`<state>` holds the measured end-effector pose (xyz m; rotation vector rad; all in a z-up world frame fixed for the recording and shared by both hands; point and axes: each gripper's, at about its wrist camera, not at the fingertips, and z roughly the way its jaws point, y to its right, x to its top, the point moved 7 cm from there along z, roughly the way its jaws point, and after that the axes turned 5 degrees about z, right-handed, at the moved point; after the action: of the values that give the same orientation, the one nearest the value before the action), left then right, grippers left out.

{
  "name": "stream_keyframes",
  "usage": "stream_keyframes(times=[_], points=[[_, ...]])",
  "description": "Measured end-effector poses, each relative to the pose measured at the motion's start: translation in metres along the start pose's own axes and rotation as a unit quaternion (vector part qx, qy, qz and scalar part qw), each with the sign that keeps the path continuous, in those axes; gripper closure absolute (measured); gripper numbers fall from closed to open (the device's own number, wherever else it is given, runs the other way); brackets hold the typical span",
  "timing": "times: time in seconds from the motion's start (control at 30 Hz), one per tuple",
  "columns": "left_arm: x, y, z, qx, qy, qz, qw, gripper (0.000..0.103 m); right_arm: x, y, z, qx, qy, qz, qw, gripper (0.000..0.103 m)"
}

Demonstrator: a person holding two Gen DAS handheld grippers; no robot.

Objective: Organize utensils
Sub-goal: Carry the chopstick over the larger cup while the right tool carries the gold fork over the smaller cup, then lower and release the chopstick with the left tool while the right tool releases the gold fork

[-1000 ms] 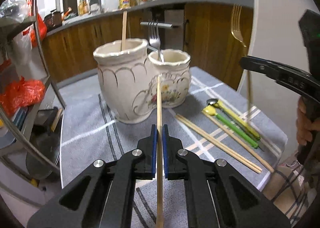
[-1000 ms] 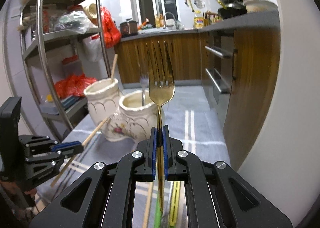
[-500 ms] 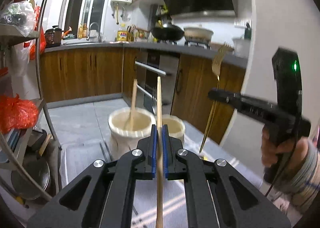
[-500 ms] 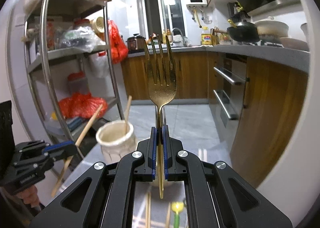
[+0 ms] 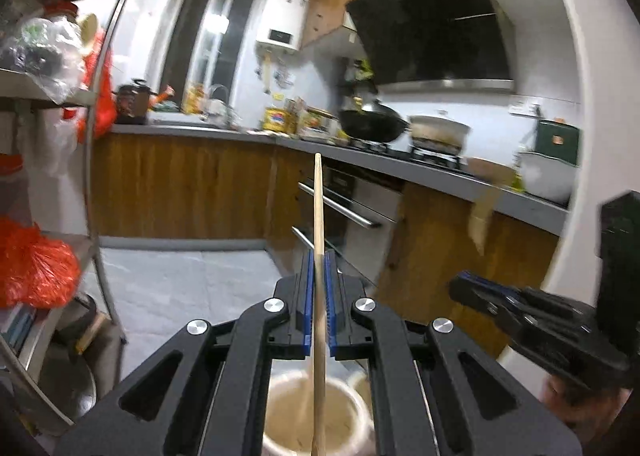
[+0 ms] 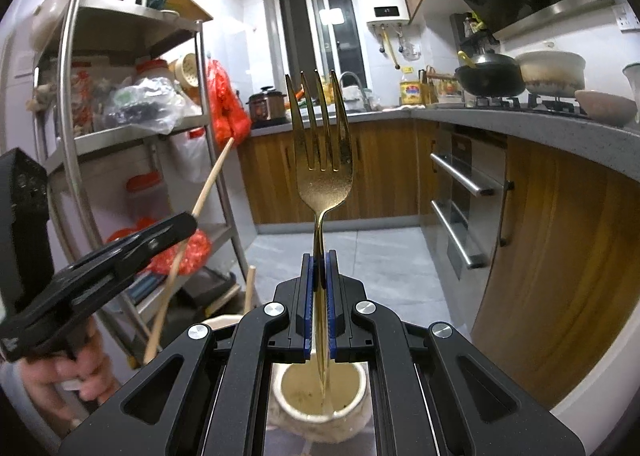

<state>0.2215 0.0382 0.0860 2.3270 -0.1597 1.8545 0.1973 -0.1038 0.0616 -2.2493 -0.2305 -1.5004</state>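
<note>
Left gripper [image 5: 317, 308] pinching chopstick [image 5: 318, 215], now raised above cup [image 5: 316, 416] | right gripper [image 6: 319, 304] pinching fork [image 6: 320, 159], handle apparently entering its cup [image 6: 320, 396] | release next.

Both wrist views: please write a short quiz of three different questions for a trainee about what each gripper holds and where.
1. True or false: the left gripper is shut on a chopstick.
2. What does the right gripper hold? A. spoon B. gold fork C. knife
3. Fill in: the fork's handle end points down into the ____.

Key: 1 true; 2 B; 3 ceramic holder.
</note>
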Motion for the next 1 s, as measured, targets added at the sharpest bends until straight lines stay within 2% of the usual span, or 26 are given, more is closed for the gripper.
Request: stream_keyframes(times=[0.1, 0.2, 0.4, 0.67, 1.0], points=[[-0.004, -0.001, 0.017, 0.039, 0.010, 0.014, 0.9991, 0.098, -0.006, 0.006, 0.011, -0.005, -0.006, 0.009, 1.000, 0.097], [-0.012, -0.003, 0.030, 0.056, 0.008, 0.016, 0.9983, 0.098, -0.019, 0.011, 0.023, -0.011, -0.025, 0.009, 1.000, 0.097], [-0.041, -0.007, 0.022, 0.041, -0.015, 0.000, 0.9990, 0.098, -0.044, 0.019, 0.034, -0.018, -0.057, 0.017, 0.998, 0.097], [-0.075, -0.009, 0.008, 0.042, -0.056, 0.018, 0.9974, 0.098, -0.071, 0.020, 0.043, -0.020, -0.086, 0.022, 0.996, 0.097], [-0.089, -0.019, 0.008, 0.055, -0.080, 0.014, 0.9951, 0.098, -0.073, 0.024, 0.045, -0.032, -0.087, 0.019, 0.996, 0.096]])
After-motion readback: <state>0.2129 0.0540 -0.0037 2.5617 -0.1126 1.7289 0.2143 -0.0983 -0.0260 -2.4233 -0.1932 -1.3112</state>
